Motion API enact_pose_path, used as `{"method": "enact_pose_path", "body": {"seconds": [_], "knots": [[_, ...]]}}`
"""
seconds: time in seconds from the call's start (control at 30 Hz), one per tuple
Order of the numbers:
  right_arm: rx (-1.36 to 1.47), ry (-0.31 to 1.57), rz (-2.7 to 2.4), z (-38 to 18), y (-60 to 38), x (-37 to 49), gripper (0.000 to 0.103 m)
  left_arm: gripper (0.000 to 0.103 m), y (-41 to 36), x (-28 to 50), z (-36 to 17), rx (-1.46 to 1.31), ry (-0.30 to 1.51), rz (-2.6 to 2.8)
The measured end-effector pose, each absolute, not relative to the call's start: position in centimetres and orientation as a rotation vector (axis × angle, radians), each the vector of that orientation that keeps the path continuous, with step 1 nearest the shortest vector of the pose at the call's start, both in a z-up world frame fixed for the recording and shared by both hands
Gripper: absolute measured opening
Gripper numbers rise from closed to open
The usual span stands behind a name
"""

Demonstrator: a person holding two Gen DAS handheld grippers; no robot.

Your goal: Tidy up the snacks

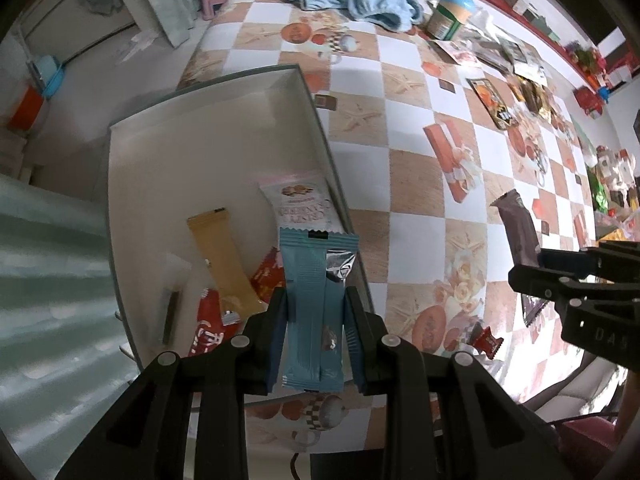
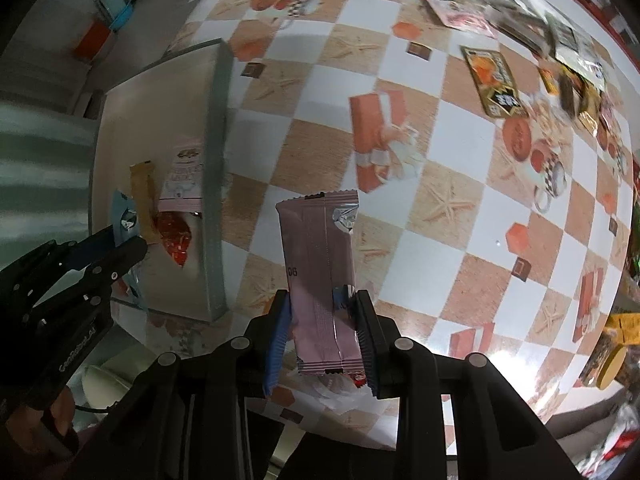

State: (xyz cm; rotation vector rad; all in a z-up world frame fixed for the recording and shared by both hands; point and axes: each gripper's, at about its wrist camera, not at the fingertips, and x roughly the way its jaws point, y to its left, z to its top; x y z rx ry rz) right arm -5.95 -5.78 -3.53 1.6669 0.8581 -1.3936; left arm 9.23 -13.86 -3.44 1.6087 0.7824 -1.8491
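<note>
Gripping a blue snack packet (image 1: 312,312), left claw (image 1: 316,344); right claw (image 2: 324,336) grips a mauve packet (image 2: 320,272).

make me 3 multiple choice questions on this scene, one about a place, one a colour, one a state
1. Where does the yellow snack bar lie?
A. inside the white box
B. on the blue towel
C. on the floor

2. What colour is the packet in the left gripper?
A. green
B. light blue
C. orange

3. What is the state of the right gripper?
A. open and empty
B. resting flat on the table
C. shut on a mauve packet

Answers: 1 A, it lies on the box floor beside other snacks. 2 B, the light blue packet sits between its fingers. 3 C, both fingers press the packet's sides above the checked tablecloth.
</note>
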Motion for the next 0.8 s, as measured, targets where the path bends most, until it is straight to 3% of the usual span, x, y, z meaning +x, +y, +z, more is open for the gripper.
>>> {"method": "enact_pose_path", "body": {"seconds": [0.8], "knots": [[1.516,0.97,-1.248,-2.6,-13.5,0.7,0.034,0.031,-18.1,15.1,-4.6,1.486,0.894,-1.699]]}}
